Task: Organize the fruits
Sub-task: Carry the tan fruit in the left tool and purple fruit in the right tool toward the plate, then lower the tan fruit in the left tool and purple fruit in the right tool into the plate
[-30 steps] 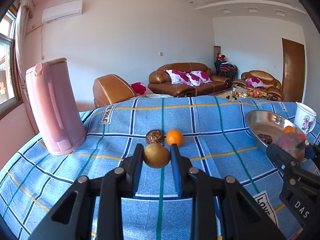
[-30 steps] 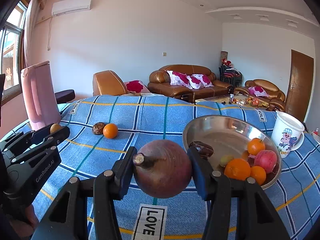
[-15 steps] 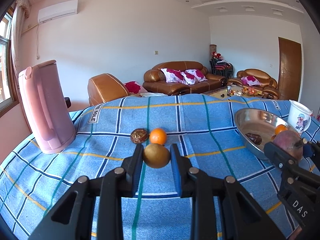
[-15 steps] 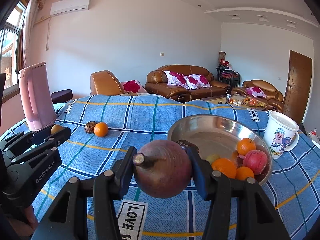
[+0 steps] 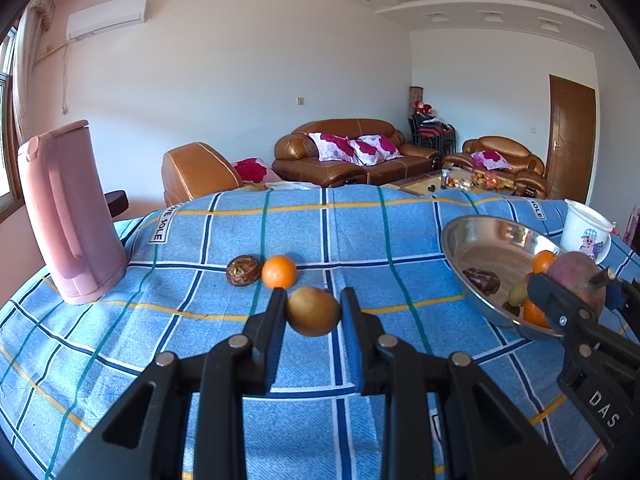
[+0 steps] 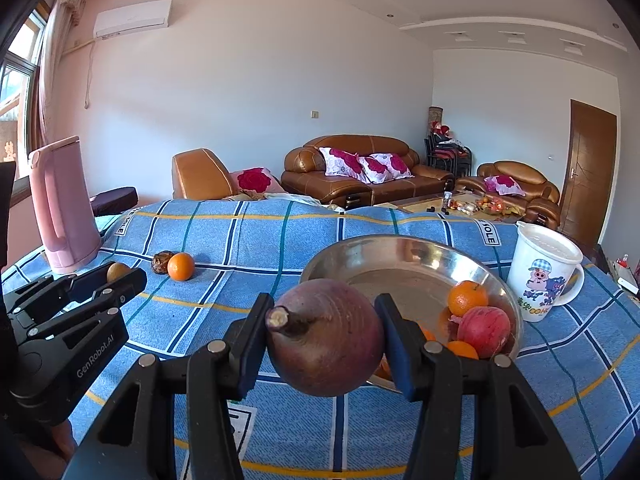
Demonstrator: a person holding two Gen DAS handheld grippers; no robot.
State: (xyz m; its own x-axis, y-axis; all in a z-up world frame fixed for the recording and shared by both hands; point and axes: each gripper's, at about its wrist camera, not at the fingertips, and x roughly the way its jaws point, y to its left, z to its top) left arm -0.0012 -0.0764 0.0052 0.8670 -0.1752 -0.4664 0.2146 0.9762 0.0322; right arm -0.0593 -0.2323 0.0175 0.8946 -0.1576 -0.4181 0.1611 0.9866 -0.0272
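Fruits in jaws: left gripper (image 5: 313, 310) clamps a round brown fruit (image 5: 313, 311) at frame centre; right gripper (image 6: 325, 334) clamps a purple stemmed fruit (image 6: 326, 338) low centre, at the bowl's near rim.
Steel bowl (image 6: 360, 252): right of centre on the blue checked worktop (image 6: 248, 240), holding oranges and a red apple (image 6: 483, 328).
Loose fruit: orange (image 5: 279, 271) touching a dark wrinkled fruit (image 5: 241, 270), mid-frame.
Left edge: pink kettle (image 5: 68, 216).
Right edge: cartoon mug (image 6: 544, 276).
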